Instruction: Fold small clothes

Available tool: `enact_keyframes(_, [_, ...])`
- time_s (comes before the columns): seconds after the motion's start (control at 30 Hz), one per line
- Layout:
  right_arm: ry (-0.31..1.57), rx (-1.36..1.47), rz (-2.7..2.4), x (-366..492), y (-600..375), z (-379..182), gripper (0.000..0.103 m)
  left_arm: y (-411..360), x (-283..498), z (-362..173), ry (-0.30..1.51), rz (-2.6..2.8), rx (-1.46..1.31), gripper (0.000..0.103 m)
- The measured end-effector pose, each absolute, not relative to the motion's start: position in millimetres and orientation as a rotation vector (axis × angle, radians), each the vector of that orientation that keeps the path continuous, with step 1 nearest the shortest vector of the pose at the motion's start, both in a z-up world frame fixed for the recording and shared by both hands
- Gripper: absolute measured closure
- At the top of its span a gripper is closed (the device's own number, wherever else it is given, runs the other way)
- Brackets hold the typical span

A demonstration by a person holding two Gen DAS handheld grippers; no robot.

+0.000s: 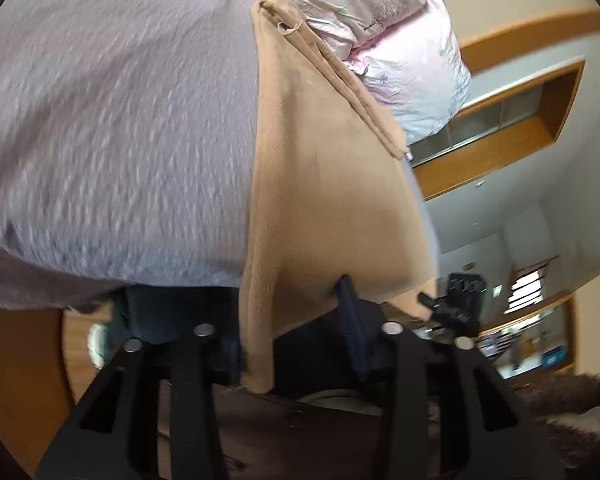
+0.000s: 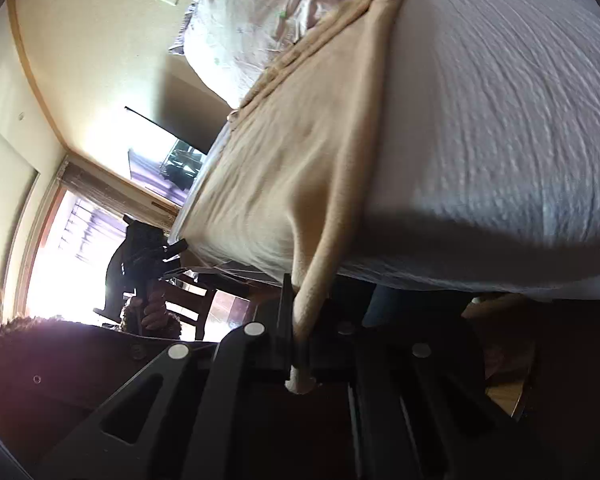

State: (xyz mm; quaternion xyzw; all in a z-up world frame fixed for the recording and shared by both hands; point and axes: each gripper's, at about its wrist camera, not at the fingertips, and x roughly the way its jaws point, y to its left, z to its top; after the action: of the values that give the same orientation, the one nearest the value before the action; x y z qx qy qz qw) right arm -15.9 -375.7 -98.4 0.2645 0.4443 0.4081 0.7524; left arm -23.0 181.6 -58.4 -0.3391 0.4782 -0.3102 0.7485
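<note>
A tan fleece garment (image 1: 320, 168) lies stretched along the edge of a bed with a pale lilac textured sheet (image 1: 120, 128). My left gripper (image 1: 296, 320) is shut on the garment's near corner, which hangs between the fingers. In the right wrist view the same tan garment (image 2: 300, 160) stretches away over the sheet (image 2: 500, 140). My right gripper (image 2: 300, 320) is shut on its other near corner, and a bit of cloth pokes out behind the fingers. The other gripper (image 2: 148, 256) shows at the left, held in a hand.
A crumpled pink floral duvet (image 1: 400, 40) lies at the far end of the bed, also in the right wrist view (image 2: 260, 20). A wood-trimmed wall and window (image 1: 520, 120) are to the right. A bright balcony door (image 2: 60, 260) and a chair (image 2: 196, 304) stand beyond.
</note>
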Motion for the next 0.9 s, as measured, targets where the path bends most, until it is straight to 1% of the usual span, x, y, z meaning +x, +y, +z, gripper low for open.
enact_keyframes(0.07, [0.917,0.577,0.917,-20,-379,-82,0.098,180,-26,-53,1.067,-0.654,-0.742,0.095])
enact_keyframes(0.17, [0.82,0.57,0.948,-18,-382,-51,0.098,183,-26,-31,1.033,-0.685,-0.785,0.095])
enact_keyframes(0.27, [0.697,0.538,0.972,0,-377,-10,0.098,188,-12,6,0.939,-0.714,-0.773,0.095])
enact_keyframes(0.37, [0.588,0.535,0.955,37,-372,24,0.098,191,25,44,0.839,-0.691,-0.707,0.095])
enact_keyframes(0.47, [0.544,0.589,0.84,101,-371,43,0.098,195,85,64,0.794,-0.61,-0.691,0.095])
enact_keyframes(0.57, [0.569,0.668,0.694,170,-373,36,0.098,191,154,68,0.79,-0.531,-0.707,0.096])
enact_keyframes(0.67, [0.666,0.739,0.537,242,-366,6,0.098,187,213,60,0.814,-0.48,-0.725,0.097])
enact_keyframes(0.77, [0.748,0.786,0.443,294,-363,-18,0.098,182,256,47,0.848,-0.439,-0.716,0.099])
enact_keyframes(0.83, [0.765,0.801,0.424,309,-362,-29,0.098,181,271,40,0.873,-0.429,-0.715,0.099])
enact_keyframes(0.9, [0.756,0.777,0.419,314,-356,-27,0.098,181,279,37,0.877,-0.426,-0.703,0.099])
